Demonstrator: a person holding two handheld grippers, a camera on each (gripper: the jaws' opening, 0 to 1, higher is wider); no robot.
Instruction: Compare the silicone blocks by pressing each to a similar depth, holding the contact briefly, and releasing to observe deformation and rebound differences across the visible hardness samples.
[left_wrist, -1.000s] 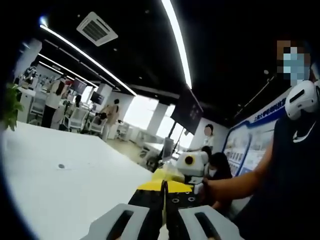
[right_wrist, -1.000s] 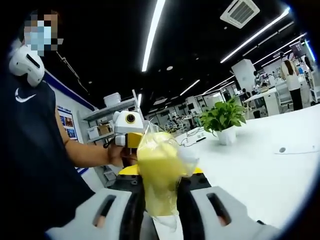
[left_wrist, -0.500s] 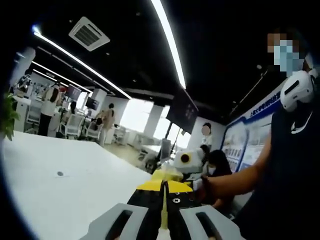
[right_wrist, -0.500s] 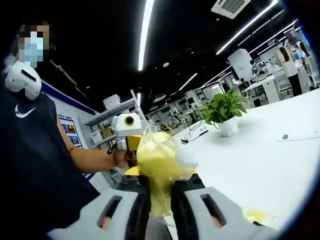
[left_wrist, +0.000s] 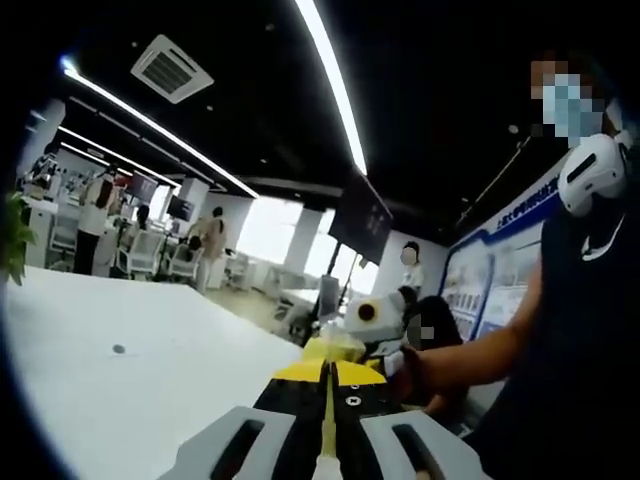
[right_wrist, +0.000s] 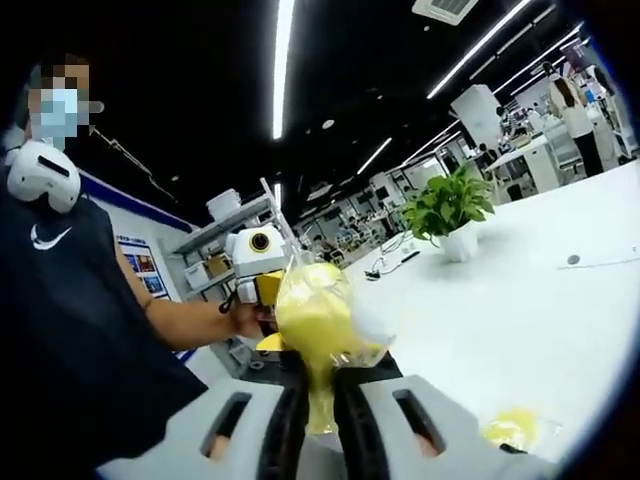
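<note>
Item: yellow silicone block in a clear plastic bag (right_wrist: 318, 325). Held up off the table, in front of the person, between both tools. In the right gripper view it bulges above the jaws, which are squeezed tight on its lower part so that it is pinched narrow there. In the left gripper view only a thin yellow strip (left_wrist: 328, 430) shows in the slit between the jaws.

Item: right gripper (right_wrist: 320, 420). Jaws drawn nearly together, clamped on the bagged block.

Item: left gripper (left_wrist: 328, 425). Jaws close together, gripping the thin yellow edge. It also appears in the right gripper view, beyond the block, held in the person's hand (right_wrist: 243, 320).

Item: second yellow piece (right_wrist: 515, 428). Lies on the white table (right_wrist: 520, 320), near and to the right, apart from both tools. It looks like another bagged sample, though it is too small to be certain.

Item: potted plant (right_wrist: 447, 212). Stands far on the table.

Progress, as a judgement: one sample is under pressure now, in the pressing or holding stage. Its release and rebound are not yet seen, and the sample on the table appears untouched and left to test.
</note>
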